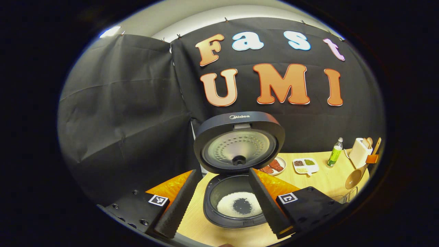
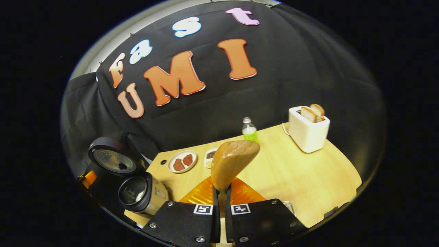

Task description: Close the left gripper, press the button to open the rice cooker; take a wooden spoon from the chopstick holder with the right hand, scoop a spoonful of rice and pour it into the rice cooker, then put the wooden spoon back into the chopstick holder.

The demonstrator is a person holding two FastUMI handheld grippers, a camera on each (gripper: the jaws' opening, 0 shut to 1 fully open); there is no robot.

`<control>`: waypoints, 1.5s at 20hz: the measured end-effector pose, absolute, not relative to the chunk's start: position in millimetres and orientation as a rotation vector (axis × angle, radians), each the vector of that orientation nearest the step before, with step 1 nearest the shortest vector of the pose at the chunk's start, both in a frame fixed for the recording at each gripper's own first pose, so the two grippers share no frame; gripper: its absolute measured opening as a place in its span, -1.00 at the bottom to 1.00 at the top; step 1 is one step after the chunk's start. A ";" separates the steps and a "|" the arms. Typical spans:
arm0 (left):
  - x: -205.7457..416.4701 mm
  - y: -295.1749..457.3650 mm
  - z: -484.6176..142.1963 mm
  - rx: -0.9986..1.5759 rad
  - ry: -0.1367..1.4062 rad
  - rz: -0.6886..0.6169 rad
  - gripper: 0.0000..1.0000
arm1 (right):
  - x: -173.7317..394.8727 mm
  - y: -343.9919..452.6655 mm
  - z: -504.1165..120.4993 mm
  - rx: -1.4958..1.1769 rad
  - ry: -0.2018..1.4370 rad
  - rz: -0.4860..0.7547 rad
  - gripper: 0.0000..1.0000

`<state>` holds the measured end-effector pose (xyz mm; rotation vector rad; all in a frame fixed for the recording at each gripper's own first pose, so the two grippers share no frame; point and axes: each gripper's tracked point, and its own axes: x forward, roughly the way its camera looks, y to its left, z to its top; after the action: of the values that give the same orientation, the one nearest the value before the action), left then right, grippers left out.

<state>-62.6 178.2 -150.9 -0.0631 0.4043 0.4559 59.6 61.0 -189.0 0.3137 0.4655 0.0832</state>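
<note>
Left gripper view: the left gripper (image 1: pixel 219 202) is seen at the bottom centre with its fingers spread wide and nothing between them. Framed in the gap is the rice cooker (image 1: pixel 236 202), its lid (image 1: pixel 239 142) raised upright at centre frame, and rice (image 1: pixel 240 205) is seen as a ring in the inner pot with a bare dark patch in the middle. At the right edge the wooden spoon (image 1: pixel 356 175) is seen hanging bowl-down beside a white toaster (image 1: pixel 360 151), with an orange-tipped gripper part at its handle. A green bottle (image 1: pixel 335 152), a divided dish (image 1: pixel 306 165) and a plate of red pieces (image 1: pixel 274 165) are noted along the middle right.

Right gripper view: the right gripper (image 2: pixel 221 202) is pressed together on the spoon's handle at bottom centre, with the spoon bowl standing up in front of the lens. The chopstick holder cannot be located. A misjudged return is considered the main risk, since the bowl blocks the forward view; the spoon could also twist in the narrow pinch. The upright lid could be knocked if the spoon passes close.

The pale wooden table (image 2: pixel 308 178) is bounded by black cloth walls, with pale ceiling at the upper left.
</note>
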 end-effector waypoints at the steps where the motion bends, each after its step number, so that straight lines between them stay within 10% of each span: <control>1: -60.4 174.3 -149.4 -0.060 0.403 0.452 1.00 | 56.4 47.9 -193.8 0.320 0.473 0.061 -0.89; 21: -11.8 188.6 -60.2 -0.080 0.245 0.425 0.99 | 15.7 -30.8 -311.6 0.300 0.696 -0.144 -0.86; 30: 67.1 217.3 -67.8 -0.265 0.310 0.373 0.85 | 6.0 -55.3 -284.2 0.280 0.701 -0.186 -0.34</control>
<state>67.1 217.3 -67.8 -0.2648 0.3104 0.3727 6.0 -55.3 -284.2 0.2798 0.7006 -0.1862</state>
